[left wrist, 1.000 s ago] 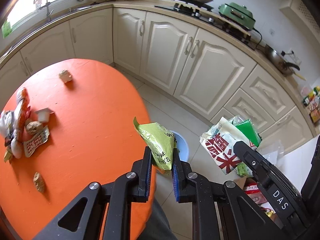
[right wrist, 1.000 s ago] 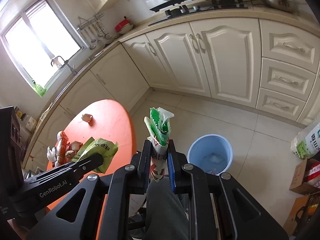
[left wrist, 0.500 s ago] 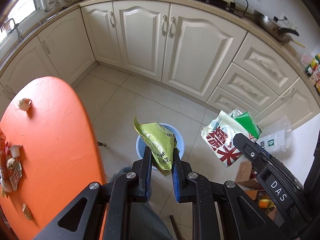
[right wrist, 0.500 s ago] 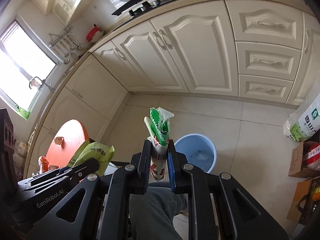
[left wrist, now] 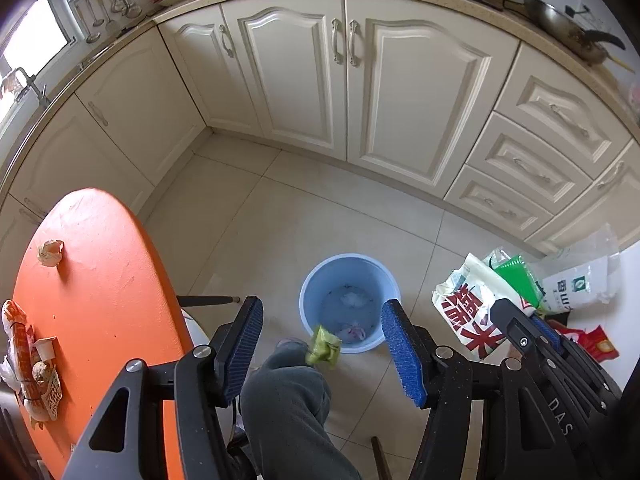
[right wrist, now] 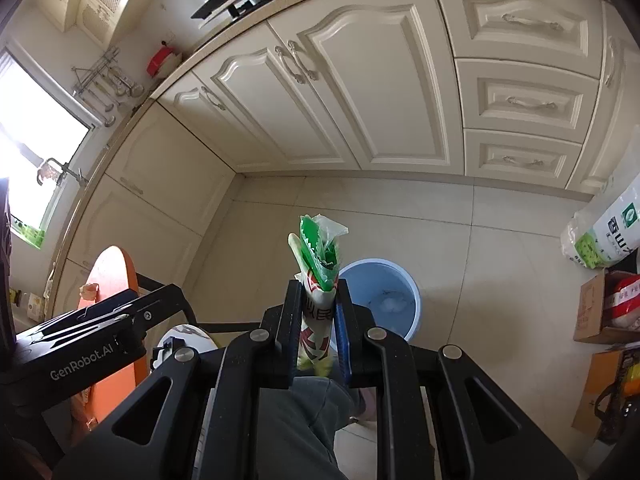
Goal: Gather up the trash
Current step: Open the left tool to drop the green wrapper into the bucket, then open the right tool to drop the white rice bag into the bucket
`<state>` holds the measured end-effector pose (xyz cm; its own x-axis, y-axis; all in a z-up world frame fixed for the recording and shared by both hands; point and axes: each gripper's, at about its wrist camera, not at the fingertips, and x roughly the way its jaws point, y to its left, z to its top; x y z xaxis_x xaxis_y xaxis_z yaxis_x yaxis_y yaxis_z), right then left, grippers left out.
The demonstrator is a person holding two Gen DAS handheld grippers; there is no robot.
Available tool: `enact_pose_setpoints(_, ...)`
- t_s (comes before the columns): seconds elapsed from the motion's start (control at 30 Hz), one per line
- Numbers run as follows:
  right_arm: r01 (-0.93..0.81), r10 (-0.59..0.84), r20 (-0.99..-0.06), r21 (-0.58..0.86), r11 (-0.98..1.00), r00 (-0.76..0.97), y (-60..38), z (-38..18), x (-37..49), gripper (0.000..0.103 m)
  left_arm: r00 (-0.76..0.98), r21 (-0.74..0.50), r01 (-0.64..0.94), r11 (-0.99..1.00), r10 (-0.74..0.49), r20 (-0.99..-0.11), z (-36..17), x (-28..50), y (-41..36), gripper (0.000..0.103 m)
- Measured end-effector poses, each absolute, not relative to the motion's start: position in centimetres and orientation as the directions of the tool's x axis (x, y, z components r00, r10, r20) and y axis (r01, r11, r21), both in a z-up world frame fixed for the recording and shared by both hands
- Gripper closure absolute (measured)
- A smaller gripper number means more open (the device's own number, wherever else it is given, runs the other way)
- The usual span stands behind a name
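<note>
Below me the pale tiled floor [left wrist: 352, 208] carries a blue bin [left wrist: 349, 302], a white sack with green print [right wrist: 604, 236] near the cabinets, and cardboard boxes [right wrist: 600, 312] at my right. The orange worktop [left wrist: 104, 304] on my left holds a crumpled paper ball [left wrist: 51, 253] near its far edge and a heap of wrappers [left wrist: 30, 364] at its left edge.

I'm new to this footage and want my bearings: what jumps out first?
A yellow-green wrapper sits at the near rim of the blue bin on the floor, below the open left claw. The right claw pinches a green-and-white packet. More trash lies on the orange table.
</note>
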<state>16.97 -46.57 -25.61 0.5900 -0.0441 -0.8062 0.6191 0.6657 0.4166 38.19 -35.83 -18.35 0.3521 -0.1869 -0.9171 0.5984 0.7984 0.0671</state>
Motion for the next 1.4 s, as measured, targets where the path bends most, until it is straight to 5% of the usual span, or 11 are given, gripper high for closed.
enact_pose_setpoints(0.6,0.521,0.045,-0.824,0.398,0.755,0.564,-43.3,-26.4,21.4,0.084,0.358,0.066,0.524,0.849,-0.149,-0.922,-18.3,39.4,-30.9,0.045)
enact_pose_setpoints(0.73,0.522,0.026,-0.821,0.387,0.76,0.571,-42.9,-25.7,21.6,0.057,0.368,0.066,0.514,0.855,-0.15,-0.918,-17.8,39.6,-30.1,0.045)
enact_pose_setpoints(1.4,0.413,0.013,-0.768,0.358,0.838,0.64,-35.0,-19.1,19.7,0.057,0.467,0.017,0.432,0.902,-0.207,-0.86,-11.4,32.9,-17.6,0.045)
